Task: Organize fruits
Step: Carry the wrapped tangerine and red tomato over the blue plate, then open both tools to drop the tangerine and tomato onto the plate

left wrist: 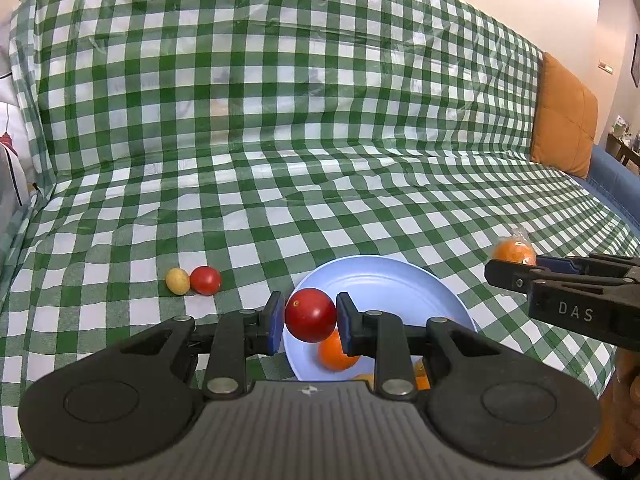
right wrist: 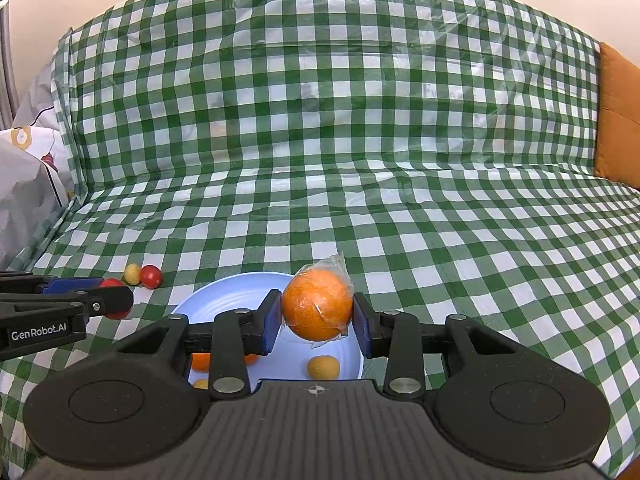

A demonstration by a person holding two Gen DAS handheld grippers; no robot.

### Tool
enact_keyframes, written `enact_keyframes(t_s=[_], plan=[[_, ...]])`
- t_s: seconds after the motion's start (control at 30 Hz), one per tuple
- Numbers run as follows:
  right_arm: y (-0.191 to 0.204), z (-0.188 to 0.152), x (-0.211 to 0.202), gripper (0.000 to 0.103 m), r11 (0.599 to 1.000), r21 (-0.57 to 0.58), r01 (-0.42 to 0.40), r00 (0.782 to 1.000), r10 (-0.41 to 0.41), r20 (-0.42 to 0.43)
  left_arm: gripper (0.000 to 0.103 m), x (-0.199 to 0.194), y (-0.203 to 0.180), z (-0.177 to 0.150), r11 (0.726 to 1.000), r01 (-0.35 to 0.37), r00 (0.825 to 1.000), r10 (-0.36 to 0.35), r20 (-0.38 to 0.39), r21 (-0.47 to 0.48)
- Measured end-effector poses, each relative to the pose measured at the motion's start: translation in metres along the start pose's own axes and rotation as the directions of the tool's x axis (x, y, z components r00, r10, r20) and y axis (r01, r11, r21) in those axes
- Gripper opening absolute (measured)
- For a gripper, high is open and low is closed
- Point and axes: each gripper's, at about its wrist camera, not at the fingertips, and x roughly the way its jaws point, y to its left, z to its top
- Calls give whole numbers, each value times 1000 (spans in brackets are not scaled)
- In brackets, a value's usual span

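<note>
My left gripper (left wrist: 310, 317) is shut on a red tomato (left wrist: 310, 315), held above the near left part of a light blue plate (left wrist: 384, 280). An orange fruit (left wrist: 335, 354) lies on that plate below it. My right gripper (right wrist: 317, 312) is shut on an orange wrapped in clear plastic (right wrist: 317, 305), held over the same plate (right wrist: 228, 292). A small yellow-orange fruit (right wrist: 323, 367) and an orange one (right wrist: 201, 361) rest on the plate. On the cloth to the left lie a second red tomato (left wrist: 205, 280) and a small yellow fruit (left wrist: 177, 281), touching each other.
A green and white checked cloth (left wrist: 320, 140) covers a sofa seat and backrest. An orange cushion (left wrist: 564, 116) stands at the right end. White and grey bedding (right wrist: 24, 184) lies at the left. A hand (left wrist: 630, 400) shows at the right edge of the left wrist view.
</note>
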Motion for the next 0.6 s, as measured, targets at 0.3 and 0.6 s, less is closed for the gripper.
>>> enact_keyframes(t_s=[0.3, 0.6], plan=[[1, 0, 2, 39, 1000, -5, -6, 1000, 6, -8, 30, 3, -12, -3, 998, 58, 998, -57, -5, 39], [3, 2, 6, 67, 1000, -13, 10, 1000, -10, 10, 45, 7, -31, -8, 989, 122, 993, -122, -10, 82]])
